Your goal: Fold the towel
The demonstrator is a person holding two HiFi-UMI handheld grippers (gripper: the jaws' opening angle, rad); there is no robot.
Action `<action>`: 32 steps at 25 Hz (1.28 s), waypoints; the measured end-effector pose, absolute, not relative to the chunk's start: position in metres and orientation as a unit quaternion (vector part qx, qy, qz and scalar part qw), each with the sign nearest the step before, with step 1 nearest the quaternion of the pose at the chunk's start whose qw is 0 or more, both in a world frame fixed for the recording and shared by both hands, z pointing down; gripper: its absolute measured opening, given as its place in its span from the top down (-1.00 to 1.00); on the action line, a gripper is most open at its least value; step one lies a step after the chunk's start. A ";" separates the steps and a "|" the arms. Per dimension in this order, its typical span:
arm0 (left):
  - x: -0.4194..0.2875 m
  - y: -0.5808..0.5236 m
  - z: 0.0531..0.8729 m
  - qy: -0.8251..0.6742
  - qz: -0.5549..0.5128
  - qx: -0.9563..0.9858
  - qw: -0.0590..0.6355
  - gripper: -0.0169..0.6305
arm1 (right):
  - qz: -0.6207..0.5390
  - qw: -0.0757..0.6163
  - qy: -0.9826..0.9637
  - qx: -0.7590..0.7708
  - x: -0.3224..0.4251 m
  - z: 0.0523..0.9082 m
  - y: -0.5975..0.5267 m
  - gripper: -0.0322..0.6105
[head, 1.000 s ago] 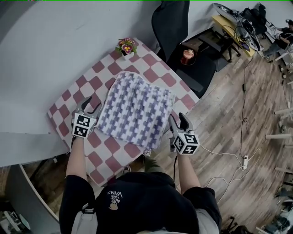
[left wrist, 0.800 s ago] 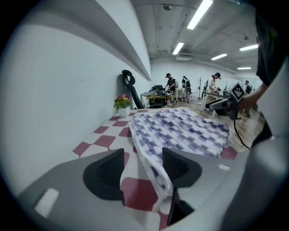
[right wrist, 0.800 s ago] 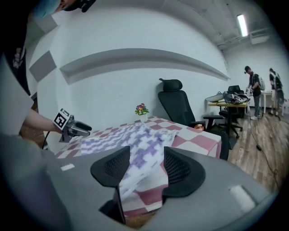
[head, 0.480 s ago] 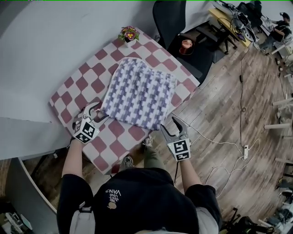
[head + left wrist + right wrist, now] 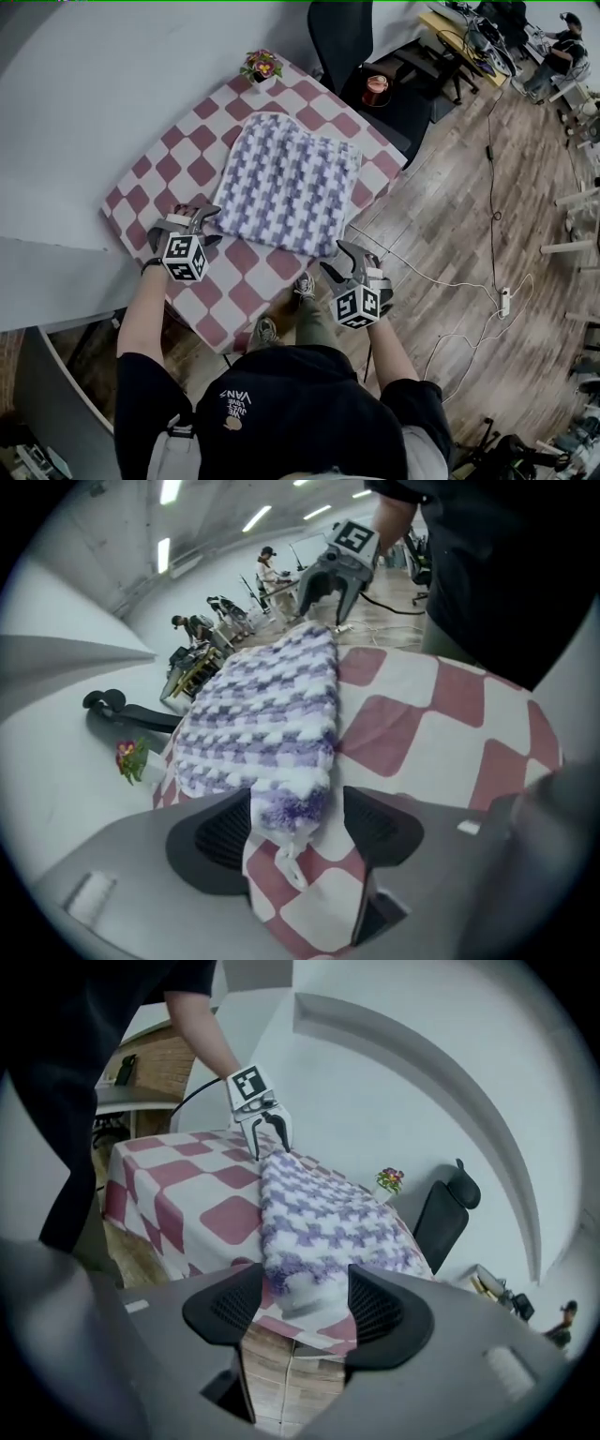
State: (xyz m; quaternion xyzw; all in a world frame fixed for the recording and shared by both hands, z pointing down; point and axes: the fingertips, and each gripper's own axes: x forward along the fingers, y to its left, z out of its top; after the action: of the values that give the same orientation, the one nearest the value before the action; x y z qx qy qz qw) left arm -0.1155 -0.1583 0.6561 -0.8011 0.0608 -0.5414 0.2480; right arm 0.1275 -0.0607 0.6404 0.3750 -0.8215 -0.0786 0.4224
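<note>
I'm lining up for the fold now. The purple-and-white checked knitted towel (image 5: 286,183) lies flat on the red-and-white checked tablecloth (image 5: 155,173). One near corner sits between the jaws of the left gripper (image 5: 190,217), the other between those of the right gripper (image 5: 337,258). Both pairs have just been opening and stand wide, gripping nothing yet. Next, I reckon, I ease in, pinch both corners together, then lift evenly.

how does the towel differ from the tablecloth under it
The towel is purple and white in a small check; the tablecloth is red and white in large squares. The towel looks thick and fluffy, the tablecloth thin and smooth. The towel lies flat on top; the tablecloth spreads wider and hangs down at its edges. Both are checked with white.
</note>
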 end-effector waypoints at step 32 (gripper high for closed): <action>-0.144 -0.163 0.469 0.300 -0.413 -0.795 0.327 0.84 | -0.147 0.344 -0.780 0.501 0.128 0.471 -0.079 0.81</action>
State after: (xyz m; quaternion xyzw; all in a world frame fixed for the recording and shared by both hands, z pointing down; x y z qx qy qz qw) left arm -0.1436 -0.1635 0.4690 -0.7952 0.3000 -0.4133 0.3270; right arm 0.1284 -0.0785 0.4709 0.5015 -0.7803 -0.1471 0.3436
